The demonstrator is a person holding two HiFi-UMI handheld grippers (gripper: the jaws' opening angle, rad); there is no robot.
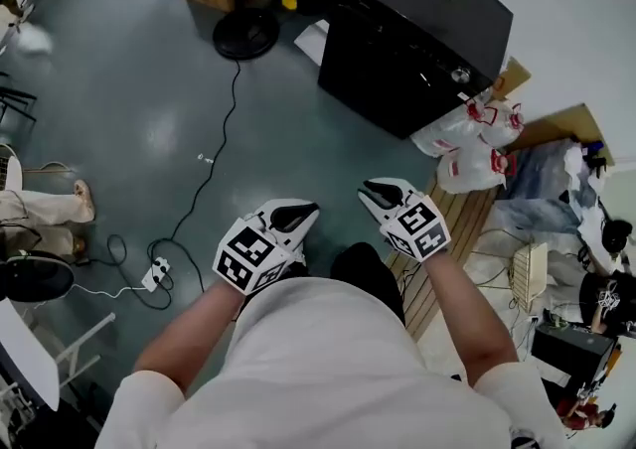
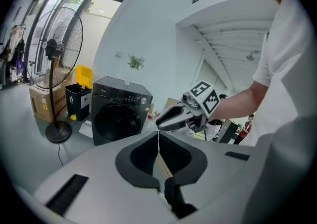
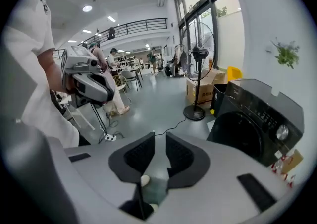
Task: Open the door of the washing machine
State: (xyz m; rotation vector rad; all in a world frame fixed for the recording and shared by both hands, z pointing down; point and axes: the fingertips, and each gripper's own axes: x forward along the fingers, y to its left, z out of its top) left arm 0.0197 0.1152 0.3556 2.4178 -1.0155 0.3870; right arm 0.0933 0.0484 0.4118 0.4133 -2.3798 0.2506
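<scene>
Two grippers were recorded low in the head view, held over grey floor [image 1: 149, 109] and well apart from the washing machine [image 1: 407, 40]. The left gripper [image 1: 298, 211] was seen with its jaws together and nothing between them; in its own view the pads met in a thin line. The right gripper [image 1: 370, 193] was seen with its jaws apart, bare floor showing through the gap, nothing held. The black washing machine was noted at about 1 o'clock from the grippers, against the white wall. Its round door [image 2: 116, 121] was seen flush with the front, closed, with no gripper touching it. In the right gripper view the door [image 3: 237, 139] lay at 3 o'clock of the jaws. A standing fan's base [image 1: 245, 33] was noted at 11 o'clock, a cable [image 1: 214, 154] running from it toward a power strip [image 1: 156, 273] at 9 o'clock. White plastic bags [image 1: 472, 144] were noted just beside the machine, at its 5 o'clock.
</scene>
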